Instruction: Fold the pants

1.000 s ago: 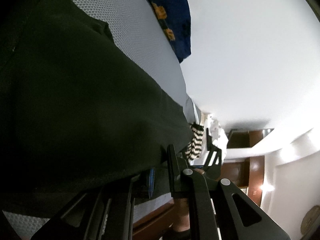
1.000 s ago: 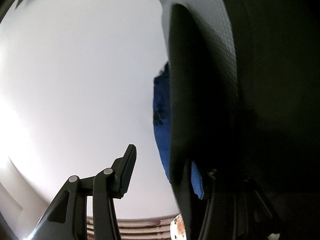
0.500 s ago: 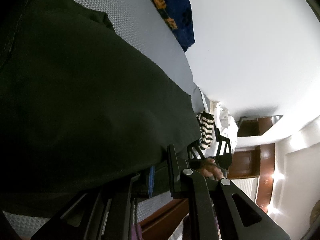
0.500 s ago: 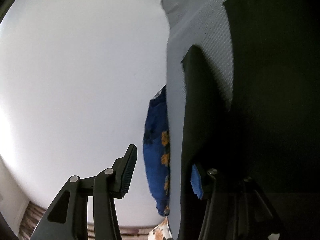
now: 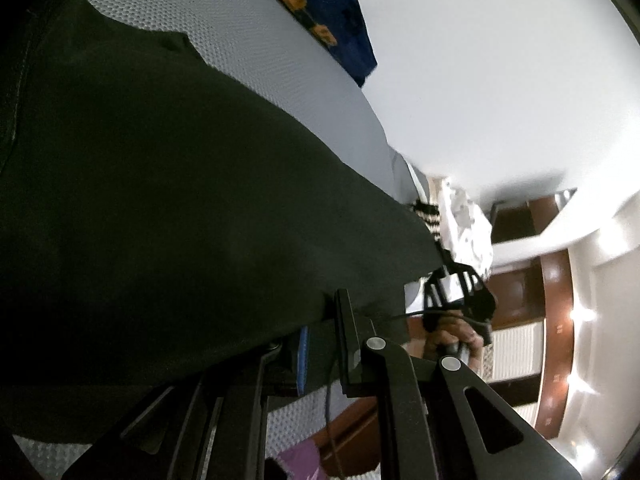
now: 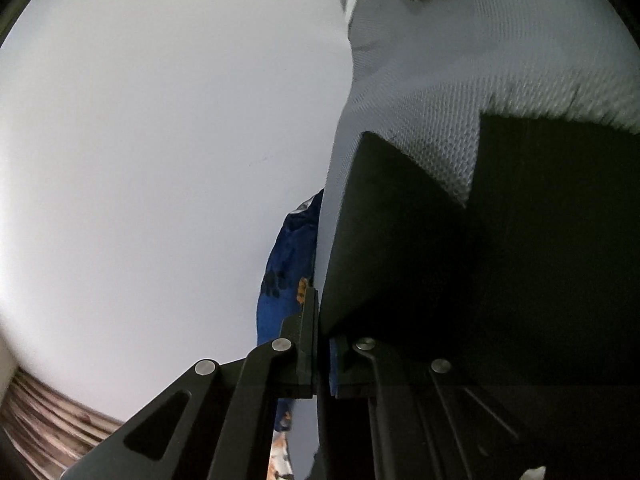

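Right hand-held gripper (image 6: 320,356) has just closed on the pants (image 6: 500,260) edge; left hand-held gripper (image 5: 320,344) pinches it too, seemingly; pants lie on the grey mattress (image 5: 260,48); lift both evenly, keep edge taut.

Left gripper (image 5: 320,340): fingers closed tight on a fold of the dark pants (image 5: 160,200), blue pad just showing at the pinch, gripper rolled on its side and angled slightly down. Right gripper (image 6: 320,356): fingers have just been closing and now meet on the edge of the pants, cloth between them, gripper rolled sideways, near level. In the left wrist view the right gripper shows further off, held in the person's hand (image 5: 452,332), fingers wrapped round its handle.
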Demonstrator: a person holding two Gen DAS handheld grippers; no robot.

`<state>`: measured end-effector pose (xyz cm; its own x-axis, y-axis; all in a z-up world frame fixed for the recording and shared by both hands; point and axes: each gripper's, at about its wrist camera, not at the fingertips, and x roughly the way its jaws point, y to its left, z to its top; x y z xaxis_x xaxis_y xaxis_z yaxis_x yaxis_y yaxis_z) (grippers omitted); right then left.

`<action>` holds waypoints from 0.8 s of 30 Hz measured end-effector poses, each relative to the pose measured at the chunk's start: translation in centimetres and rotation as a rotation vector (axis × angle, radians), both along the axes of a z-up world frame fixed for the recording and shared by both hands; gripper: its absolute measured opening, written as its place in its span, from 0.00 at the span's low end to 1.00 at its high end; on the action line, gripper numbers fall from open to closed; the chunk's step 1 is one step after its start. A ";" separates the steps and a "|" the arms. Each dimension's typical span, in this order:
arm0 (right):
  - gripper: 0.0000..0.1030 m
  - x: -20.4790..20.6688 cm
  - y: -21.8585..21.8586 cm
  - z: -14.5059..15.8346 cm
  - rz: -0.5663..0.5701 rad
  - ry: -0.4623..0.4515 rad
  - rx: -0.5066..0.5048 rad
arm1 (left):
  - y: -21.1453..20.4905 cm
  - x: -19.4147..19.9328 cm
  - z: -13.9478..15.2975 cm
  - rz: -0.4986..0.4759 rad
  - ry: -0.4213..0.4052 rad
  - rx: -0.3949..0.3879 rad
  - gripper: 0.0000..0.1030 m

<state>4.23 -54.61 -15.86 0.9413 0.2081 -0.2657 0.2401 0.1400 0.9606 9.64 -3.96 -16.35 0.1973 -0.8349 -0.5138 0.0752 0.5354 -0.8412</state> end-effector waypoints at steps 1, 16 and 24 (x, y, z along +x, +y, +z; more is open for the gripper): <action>0.05 -0.9 -0.1 0.7 0.006 0.017 -0.040 | -0.1 -0.2 0.1 -0.015 -0.010 0.011 0.12; 0.05 -11.3 1.7 -1.6 -0.011 0.267 -0.208 | 0.6 -3.3 -2.6 -0.168 -0.007 0.161 0.11; 0.05 -12.7 1.2 -1.5 -0.039 0.258 -0.200 | 0.6 -3.4 -1.9 -0.187 -0.038 0.192 0.11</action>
